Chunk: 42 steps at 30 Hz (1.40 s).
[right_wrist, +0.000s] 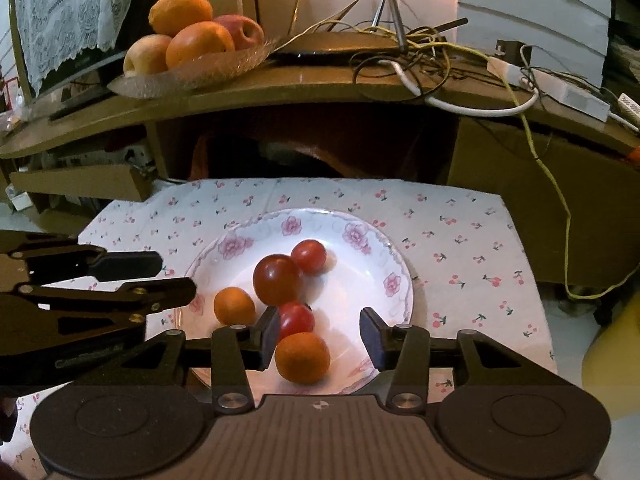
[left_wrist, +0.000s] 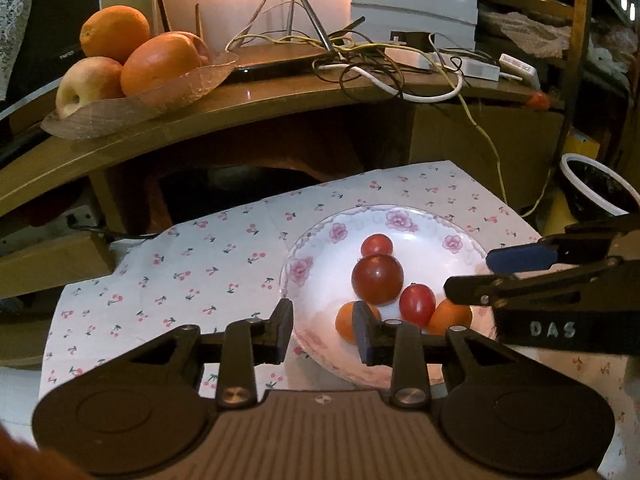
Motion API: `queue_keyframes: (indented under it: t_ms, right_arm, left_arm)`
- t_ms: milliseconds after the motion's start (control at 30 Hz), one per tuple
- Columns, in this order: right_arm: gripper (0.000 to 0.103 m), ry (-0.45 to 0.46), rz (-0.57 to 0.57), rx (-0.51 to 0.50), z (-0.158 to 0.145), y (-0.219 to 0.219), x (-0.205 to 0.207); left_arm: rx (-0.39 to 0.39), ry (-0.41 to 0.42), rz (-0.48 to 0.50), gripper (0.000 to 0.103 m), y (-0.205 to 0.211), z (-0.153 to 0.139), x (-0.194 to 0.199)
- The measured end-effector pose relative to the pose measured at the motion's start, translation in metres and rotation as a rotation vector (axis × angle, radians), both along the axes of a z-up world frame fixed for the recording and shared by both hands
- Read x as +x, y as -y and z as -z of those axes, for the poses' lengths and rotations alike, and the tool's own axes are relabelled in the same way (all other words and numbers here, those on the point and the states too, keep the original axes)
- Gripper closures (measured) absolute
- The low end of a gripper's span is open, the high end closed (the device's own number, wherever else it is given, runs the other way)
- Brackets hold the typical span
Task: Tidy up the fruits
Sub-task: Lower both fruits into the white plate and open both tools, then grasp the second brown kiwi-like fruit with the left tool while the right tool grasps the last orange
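Note:
A white flowered plate (left_wrist: pixel 320 236) (right_wrist: pixel 256 222) on a cherry-print cloth holds a large dark red tomato (left_wrist: pixel 377 279) (right_wrist: pixel 277 279), two smaller red tomatoes (left_wrist: pixel 377 245) (right_wrist: pixel 308 255) and two small orange fruits (left_wrist: pixel 450 316) (right_wrist: pixel 234 306). My left gripper (left_wrist: pixel 323 330) (right_wrist: pixel 160 278) hangs over the plate's left rim, open, with nothing held. My right gripper (right_wrist: pixel 320 334) (left_wrist: pixel 492 276) is open above the plate's near side. The nearer orange fruit (right_wrist: pixel 302 358) lies just below its jaws, not gripped.
A glass tray (left_wrist: pixel 188 80) (right_wrist: pixel 224 66) with oranges and apples stands on the brown shelf behind. Tangled cables (left_wrist: pixel 400 64) and a power strip lie to its right. A white-rimmed bin (left_wrist: pixel 596 184) stands at the far right. The cloth (left_wrist: pixel 180 272) covers a small table.

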State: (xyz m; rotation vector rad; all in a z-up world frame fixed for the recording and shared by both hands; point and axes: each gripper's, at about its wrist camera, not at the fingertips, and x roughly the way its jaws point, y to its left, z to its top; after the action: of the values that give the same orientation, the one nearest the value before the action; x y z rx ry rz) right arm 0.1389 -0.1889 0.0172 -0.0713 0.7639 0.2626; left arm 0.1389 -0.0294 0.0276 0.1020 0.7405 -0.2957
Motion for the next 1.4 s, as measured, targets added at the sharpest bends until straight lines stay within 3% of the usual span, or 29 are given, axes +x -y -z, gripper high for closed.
queue_keyframes:
  t_ms: [533, 733, 1300, 1400]
  right_arm:
    - [0.058, -0.021, -0.132, 0.028, -0.007, -0.019, -0.041]
    - [0.058, -0.065, -0.203, 0.017, 0.006, -0.037, -0.056]
    - [0.058, -0.107, -0.200, 0.038, 0.042, -0.067, -0.035]
    - [0.063, -0.103, -0.195, 0.037, 0.045, -0.071, -0.031]
  left_arm:
    - [0.057, -0.075, -0.026, 0.064, -0.031, 0.007, -0.041]
    - [0.080, -0.112, -0.022, 0.063, -0.040, 0.015, -0.056]
    - [0.059, -0.149, 0.035, 0.063, -0.053, 0.026, -0.060]
    - [0.057, -0.155, 0.048, 0.063, -0.052, 0.029, -0.059]
